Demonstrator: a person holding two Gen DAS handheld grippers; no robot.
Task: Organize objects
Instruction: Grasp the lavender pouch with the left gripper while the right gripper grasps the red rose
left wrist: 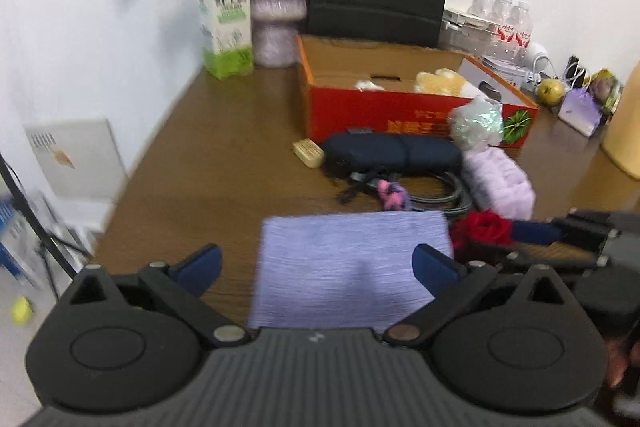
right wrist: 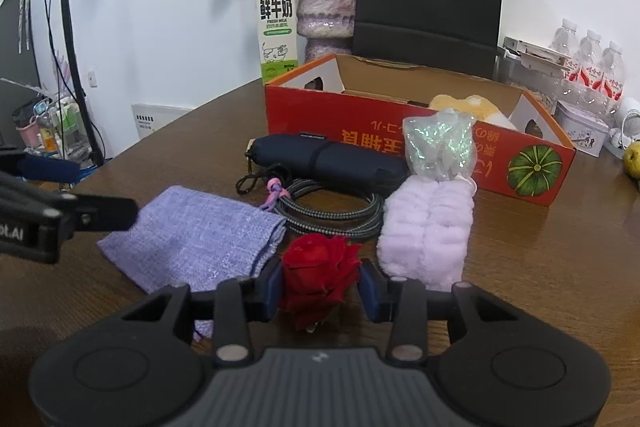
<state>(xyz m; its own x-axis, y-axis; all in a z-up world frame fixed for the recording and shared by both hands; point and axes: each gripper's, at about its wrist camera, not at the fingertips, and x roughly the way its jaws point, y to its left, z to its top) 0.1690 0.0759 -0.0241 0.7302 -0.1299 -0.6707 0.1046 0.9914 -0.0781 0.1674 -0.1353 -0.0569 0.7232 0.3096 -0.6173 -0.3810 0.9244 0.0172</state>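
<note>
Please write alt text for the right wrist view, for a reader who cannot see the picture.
The right gripper is shut on a red rose low over a brown table. Beside the rose lie a lilac cloth pouch, a coiled braided cable and a fluffy pink bundle. Behind them stands an open red cardboard box.

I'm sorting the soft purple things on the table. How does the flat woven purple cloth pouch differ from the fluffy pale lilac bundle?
The flat woven purple cloth pouch lies thin and smooth on the table; the fluffy pale lilac bundle is thick, plush and ribbed. The pouch is a deeper, flecked purple, the bundle paler. The pouch lies left of the red rose, the bundle right of it. Both are soft purple fabric items.
</note>
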